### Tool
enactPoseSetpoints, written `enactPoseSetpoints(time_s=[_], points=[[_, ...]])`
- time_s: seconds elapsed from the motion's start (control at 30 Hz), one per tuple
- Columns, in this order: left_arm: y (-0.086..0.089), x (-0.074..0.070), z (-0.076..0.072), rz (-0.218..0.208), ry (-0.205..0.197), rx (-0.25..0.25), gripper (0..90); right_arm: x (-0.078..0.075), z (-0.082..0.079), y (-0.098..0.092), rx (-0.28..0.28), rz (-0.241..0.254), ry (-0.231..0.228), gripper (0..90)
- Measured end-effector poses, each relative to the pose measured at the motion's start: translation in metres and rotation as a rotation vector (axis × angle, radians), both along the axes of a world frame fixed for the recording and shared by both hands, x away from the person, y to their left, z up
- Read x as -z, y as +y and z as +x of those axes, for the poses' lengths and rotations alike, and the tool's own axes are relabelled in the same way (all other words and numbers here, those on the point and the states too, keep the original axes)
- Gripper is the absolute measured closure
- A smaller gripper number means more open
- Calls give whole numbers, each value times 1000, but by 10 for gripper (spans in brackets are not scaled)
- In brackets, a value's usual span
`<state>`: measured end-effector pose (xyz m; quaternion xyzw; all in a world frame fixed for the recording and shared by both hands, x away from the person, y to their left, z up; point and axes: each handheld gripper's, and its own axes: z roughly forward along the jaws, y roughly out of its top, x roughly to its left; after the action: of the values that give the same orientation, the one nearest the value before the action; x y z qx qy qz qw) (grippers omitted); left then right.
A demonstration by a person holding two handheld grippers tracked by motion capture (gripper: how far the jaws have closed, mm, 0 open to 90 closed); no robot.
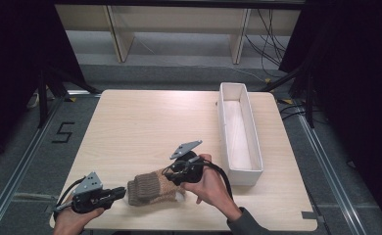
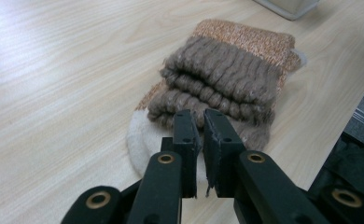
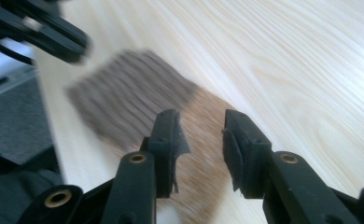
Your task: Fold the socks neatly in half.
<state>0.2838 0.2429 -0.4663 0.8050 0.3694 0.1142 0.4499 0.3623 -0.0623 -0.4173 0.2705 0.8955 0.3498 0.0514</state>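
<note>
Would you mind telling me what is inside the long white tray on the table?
The white tray appears empty: the high view shows its bare pale floor along most of its length. The near wall hides the last strip of floor behind it, so that bit cannot be checked.

The table (image 1: pixel 145 122) is pale wood, smooth with fine grain and a soft sheen. Just ahead of the left gripper (image 2: pixel 197 122) lies a folded sock (image 2: pixel 227 79): coarse ribbed brown knit at the cuff, finer orange-tan knit beyond, fuzzy white at the toe. Both grippers' jaws look like matt black plastic with brass-coloured rivets; the right gripper (image 3: pixel 201 128) carries frayed dark pads (image 3: pixel 178 140). Beyond it, the tray (image 1: pixel 253 147) looks matt white.
</note>
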Motion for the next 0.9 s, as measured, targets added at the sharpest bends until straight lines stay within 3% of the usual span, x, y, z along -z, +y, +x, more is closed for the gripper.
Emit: enactPoseSetpoints(time_s=[0.13,0.33,0.5,0.57,0.6,0.67,0.77,0.9], points=[[-8,-4,3,-8,-7,10,822,13,3,-6,33,-24,36,663],[-17,-3,5,-18,15,55,805,26,-4,3,-22,-55,67,665],[-18,0,8,-32,37,22,729,38,-12,12,-41,-103,74,683],[-18,0,9,-46,40,15,707,47,-18,16,-49,-147,57,684],[-18,0,9,-46,40,12,697,51,-20,18,-58,-151,27,684],[-19,-2,9,-31,35,6,697,50,-24,20,-51,-174,11,684],[-20,-3,10,-39,29,1,695,51,-24,20,-52,-171,5,684],[-24,-2,12,-20,62,10,663,50,-24,19,-51,-163,13,685]])
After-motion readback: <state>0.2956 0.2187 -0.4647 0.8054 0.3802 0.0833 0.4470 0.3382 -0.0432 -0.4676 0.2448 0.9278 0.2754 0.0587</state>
